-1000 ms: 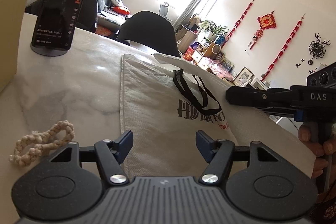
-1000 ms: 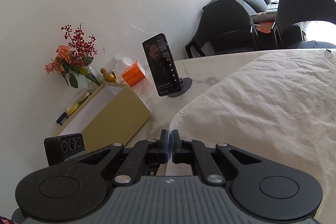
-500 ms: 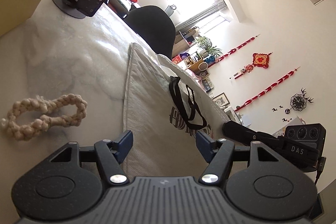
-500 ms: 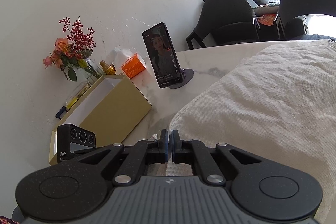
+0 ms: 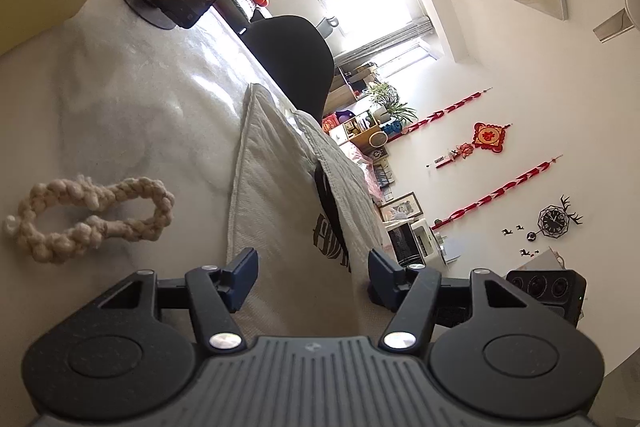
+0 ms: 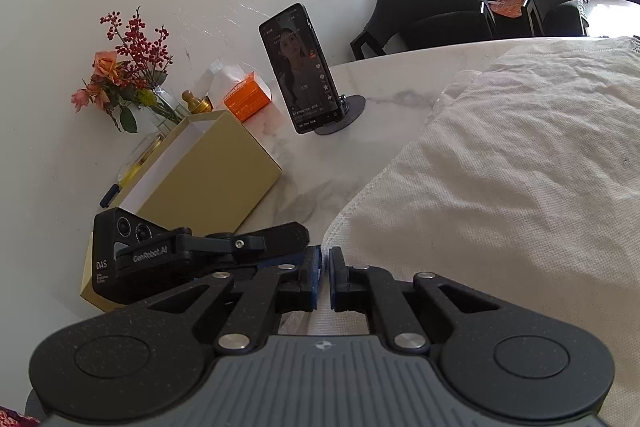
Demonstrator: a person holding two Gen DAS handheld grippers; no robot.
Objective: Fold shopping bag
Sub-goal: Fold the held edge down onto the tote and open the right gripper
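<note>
The white non-woven shopping bag (image 5: 280, 211) lies on the marble table (image 5: 120, 115), its black handles (image 5: 324, 195) and dark print facing up under a raised flap. My left gripper (image 5: 312, 277) is open and rolled to one side, its fingers straddling the bag's near part without pressing it. In the right wrist view the bag (image 6: 500, 187) fills the right side. My right gripper (image 6: 325, 267) pinches the bag's near corner; its jaws are just starting to open, with the fabric still between them. The left gripper's body (image 6: 160, 255) sits close by at its left.
A knotted rope loop (image 5: 92, 215) lies left of the bag. A phone on a stand (image 6: 304, 67), a gold open box (image 6: 208, 179), an orange carton (image 6: 246, 99) and a vase of flowers (image 6: 124, 79) stand along the wall. Black chairs (image 6: 432, 3) are beyond the table.
The left gripper has rolled and come in low over the bag's near edge, close beside the right gripper. The right gripper has sunk a little with the bag's corner.
</note>
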